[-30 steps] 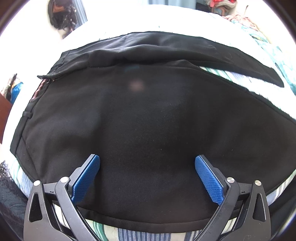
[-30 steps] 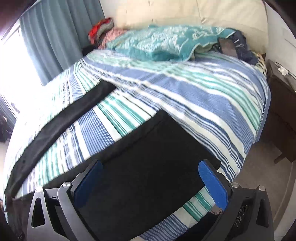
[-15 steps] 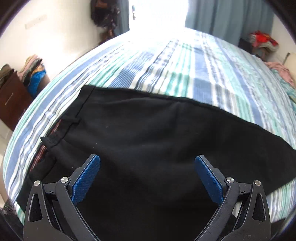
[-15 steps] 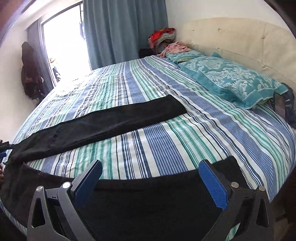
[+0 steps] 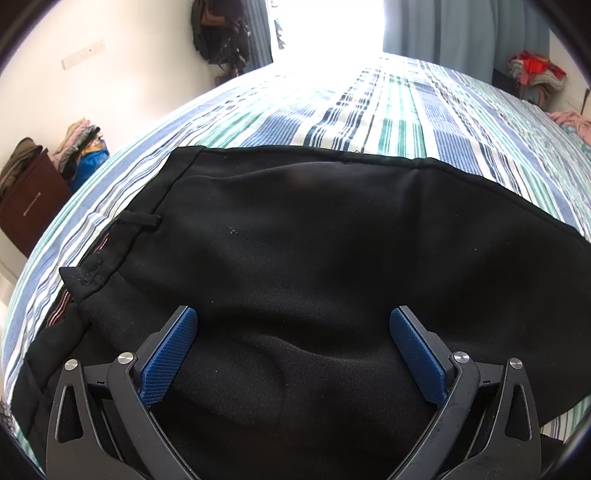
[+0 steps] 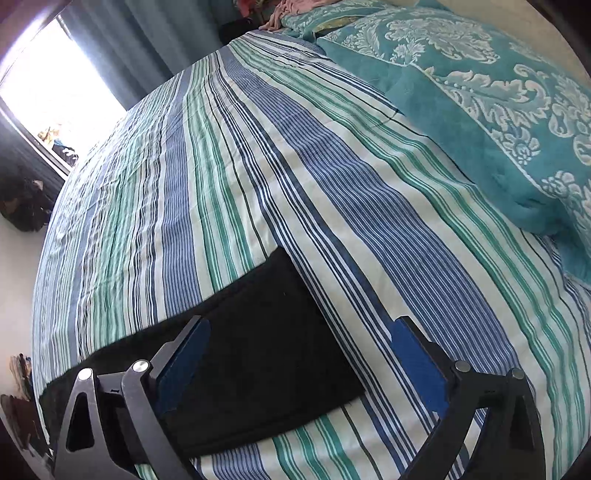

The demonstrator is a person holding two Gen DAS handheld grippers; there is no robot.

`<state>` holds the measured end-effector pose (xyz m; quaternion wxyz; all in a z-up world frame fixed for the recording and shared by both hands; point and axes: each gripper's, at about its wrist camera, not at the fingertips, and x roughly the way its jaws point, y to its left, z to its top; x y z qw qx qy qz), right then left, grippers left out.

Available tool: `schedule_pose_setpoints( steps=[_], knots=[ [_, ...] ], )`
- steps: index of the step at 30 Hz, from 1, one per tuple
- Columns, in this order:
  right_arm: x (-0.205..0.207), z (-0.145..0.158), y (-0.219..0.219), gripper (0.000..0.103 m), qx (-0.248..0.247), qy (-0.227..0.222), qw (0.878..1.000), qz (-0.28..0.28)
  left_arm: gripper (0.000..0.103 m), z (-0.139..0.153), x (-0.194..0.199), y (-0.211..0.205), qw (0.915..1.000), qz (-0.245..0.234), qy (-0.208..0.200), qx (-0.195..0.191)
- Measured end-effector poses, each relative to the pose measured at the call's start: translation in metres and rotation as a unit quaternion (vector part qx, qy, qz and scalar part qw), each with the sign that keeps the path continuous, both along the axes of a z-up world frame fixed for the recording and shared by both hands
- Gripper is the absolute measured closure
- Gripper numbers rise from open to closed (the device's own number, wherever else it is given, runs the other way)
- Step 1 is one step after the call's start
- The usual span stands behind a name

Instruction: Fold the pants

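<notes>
Black pants [image 5: 314,258] lie flat on a striped bedspread [image 5: 388,110]. The left wrist view shows the waist end, with the waistband and a belt loop [image 5: 138,221] at the left. My left gripper [image 5: 293,354] is open and empty, just above the fabric near the waist. The right wrist view shows the leg end of the pants [image 6: 266,343], its hem edge running towards the lower right. My right gripper [image 6: 295,365] is open and empty over that leg end.
A teal patterned pillow [image 6: 498,110] lies at the head of the bed. A dark wooden dresser [image 5: 29,206] with piled clothes stands left of the bed. Curtains and a bright window [image 5: 332,29] are beyond the far side. Clothes are piled at the far right [image 5: 535,70].
Over the last second the two separate legs have come together into one stacked leg. Both views have swung; the right gripper now looks down at the leg end near the pillow.
</notes>
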<state>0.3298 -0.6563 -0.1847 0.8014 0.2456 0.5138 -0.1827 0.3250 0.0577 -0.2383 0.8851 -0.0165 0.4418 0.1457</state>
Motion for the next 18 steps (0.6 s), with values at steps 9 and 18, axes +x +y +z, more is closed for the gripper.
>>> schedule_pose_setpoints(
  steps=[9, 18],
  knots=[
    [0.044, -0.032, 0.019, 0.091, -0.054, 0.033, 0.996, 0.056, 0.001, -0.001, 0.000, -0.002, 1.0000, 0.001, -0.005, 0.007],
    [-0.121, 0.056, 0.107, 0.098, -0.071, -0.142, 0.985, 0.066, 0.001, 0.000, 0.001, -0.003, 1.0000, 0.001, -0.002, 0.009]
  ],
)
